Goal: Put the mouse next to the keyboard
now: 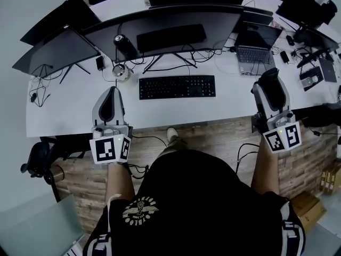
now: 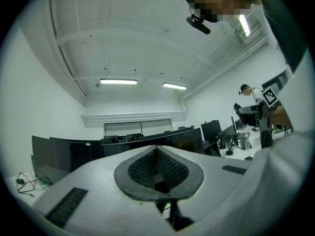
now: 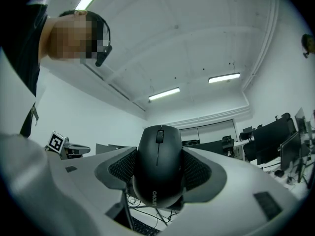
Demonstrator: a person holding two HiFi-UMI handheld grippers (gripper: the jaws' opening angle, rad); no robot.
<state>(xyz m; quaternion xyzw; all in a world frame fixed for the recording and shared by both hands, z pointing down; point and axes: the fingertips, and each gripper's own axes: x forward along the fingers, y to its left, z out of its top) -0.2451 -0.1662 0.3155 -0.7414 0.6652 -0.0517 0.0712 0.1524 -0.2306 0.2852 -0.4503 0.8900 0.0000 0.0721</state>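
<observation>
Right gripper view: the mouse [image 3: 158,163] fills frame centre, clamped between the jaws of the right gripper [image 1: 270,76]. In the head view's middle the keyboard [image 1: 177,86] lies on the desk [image 1: 224,108]. The left gripper [image 1: 111,101], lower left, is clenched empty.

Curved monitor [image 1: 221,20] and laptop [image 1: 257,45] (open) on desk [image 1: 234,99]

The black flat keyboard [image 1: 177,86] lies on the white desk [image 1: 69,111] ahead of and between the left gripper [image 1: 112,93] and the right gripper [image 1: 270,74], nearer the left one, with the wide curved black monitor [image 1: 170,23] behind it and the open grey laptop [image 1: 256,44] ahead of the right gripper, whose jaws flank the black rounded mouse [image 3: 158,163].
</observation>
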